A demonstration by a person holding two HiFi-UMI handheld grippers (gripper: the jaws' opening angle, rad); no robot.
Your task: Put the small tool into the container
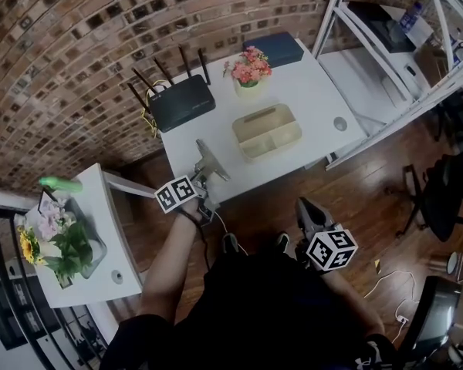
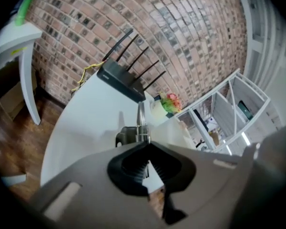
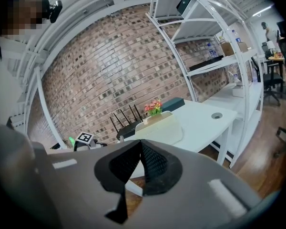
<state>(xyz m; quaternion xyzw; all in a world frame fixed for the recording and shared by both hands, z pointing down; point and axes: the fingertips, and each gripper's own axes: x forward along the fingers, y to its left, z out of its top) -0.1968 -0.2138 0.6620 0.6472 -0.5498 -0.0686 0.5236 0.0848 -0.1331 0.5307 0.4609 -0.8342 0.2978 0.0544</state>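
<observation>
Nearest, over the person's lap and off the surface (image 1: 309, 91), the right tool (image 1: 305, 205) has its jaws closed with nothing between them.

Further out, at the near left edge of the surface, the left tool (image 1: 203, 182) is clamped on the scraper (image 1: 211, 160). The pads pinch it close to where the dark handle meets the metal. The flat blade (image 2: 140, 116) points up and away, and its shadow on the surface suggests it is lifted clear.

The scraper looks light and rigid. Its blade is thin and smooth, so it would likely slip or pivot between the pads. The thicker handle near the neck is the safer hold, and the edge could mark soft plastic.

The beige divided container (image 1: 270, 146) sits mid-surface, just beyond and right of the blade, with open compartments on either side of its handle. Behind it are a black router (image 1: 181, 102) and a pot of pink flowers (image 1: 249, 69).
</observation>
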